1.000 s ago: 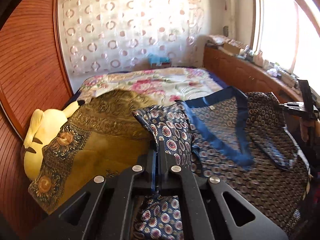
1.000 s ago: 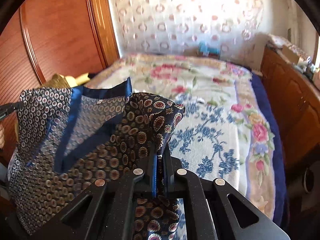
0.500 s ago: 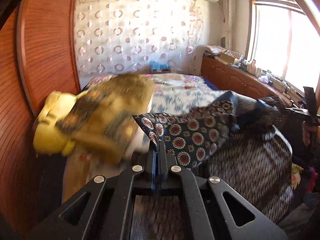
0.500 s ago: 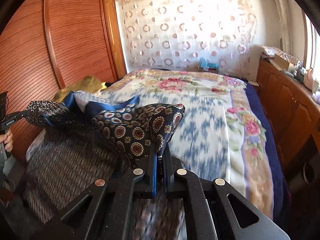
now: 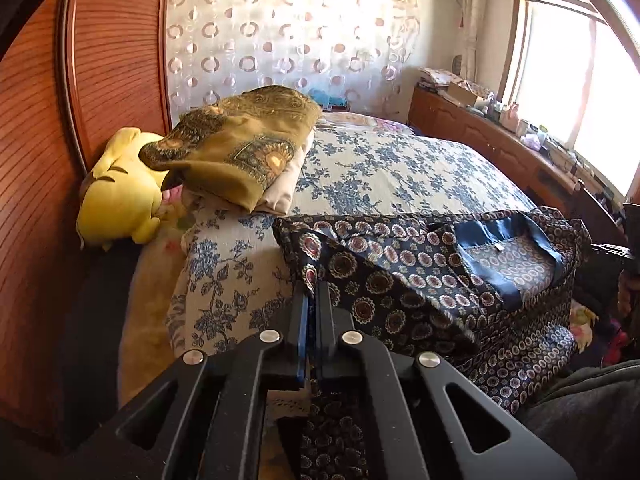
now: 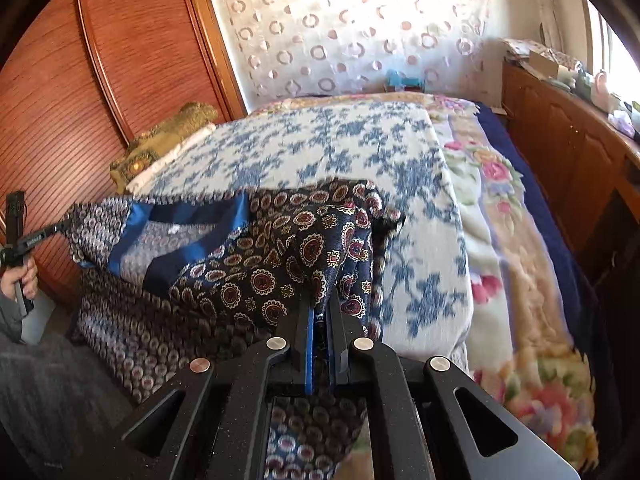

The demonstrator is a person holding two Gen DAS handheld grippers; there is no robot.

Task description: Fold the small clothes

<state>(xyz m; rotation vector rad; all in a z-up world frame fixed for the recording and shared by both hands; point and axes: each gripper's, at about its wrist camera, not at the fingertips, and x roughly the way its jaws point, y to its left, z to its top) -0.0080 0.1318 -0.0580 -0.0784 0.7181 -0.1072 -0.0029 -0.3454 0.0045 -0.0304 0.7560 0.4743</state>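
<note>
A navy patterned garment point(image 5: 420, 280) with a blue neckband point(image 5: 500, 232) hangs spread between my two grippers over the near edge of the bed. My left gripper point(image 5: 312, 292) is shut on its left shoulder corner. My right gripper point(image 6: 320, 300) is shut on its right shoulder corner point(image 6: 312, 248). In the right wrist view the garment point(image 6: 180, 248) stretches left to the other gripper point(image 6: 24, 240), held by a hand. The garment's lower part drapes down off the bed.
The bed has a blue-flowered white cover point(image 5: 400, 168) over a floral blanket point(image 6: 520, 280). A folded olive-gold cloth point(image 5: 240, 148) and a yellow plush toy point(image 5: 120, 196) lie at the bed's left by the wooden wall point(image 5: 40, 160). A cluttered wooden cabinet point(image 5: 500, 140) runs along the right.
Both grippers have lowered and pulled back with the garment, which now lies partly on the bed's near edge instead of held up in the air. Both stay shut.
</note>
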